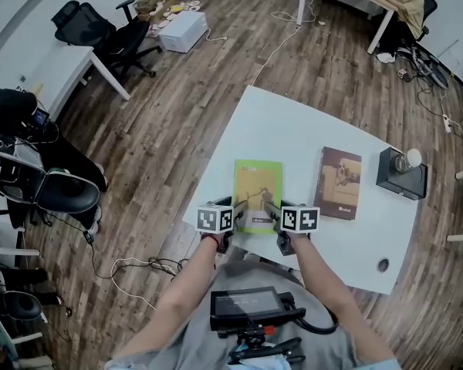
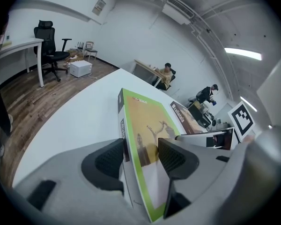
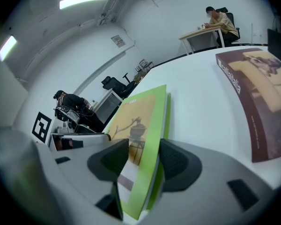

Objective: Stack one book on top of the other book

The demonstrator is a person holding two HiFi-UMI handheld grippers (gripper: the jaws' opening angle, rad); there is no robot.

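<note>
Two books, two grippers, one white table point(image 1: 293, 129). Left gripper point(image 2: 141, 154) closed tight on green book point(image 1: 257, 187) at its near left corner. Right gripper point(image 3: 144, 159) closed likewise at the near right corner, pads on cover and underside. Green book at the table's near edge, long axis toward the table's far edge. Brown book point(image 1: 339, 182) flat toward the table's right end, parallel.

Left claw point(image 1: 241, 206) and right claw point(image 1: 272, 208) side by side, both pitched down, each clamped on green book point(image 1: 257, 182) near edge. Forearms point(image 1: 187, 290) reach forward.
</note>
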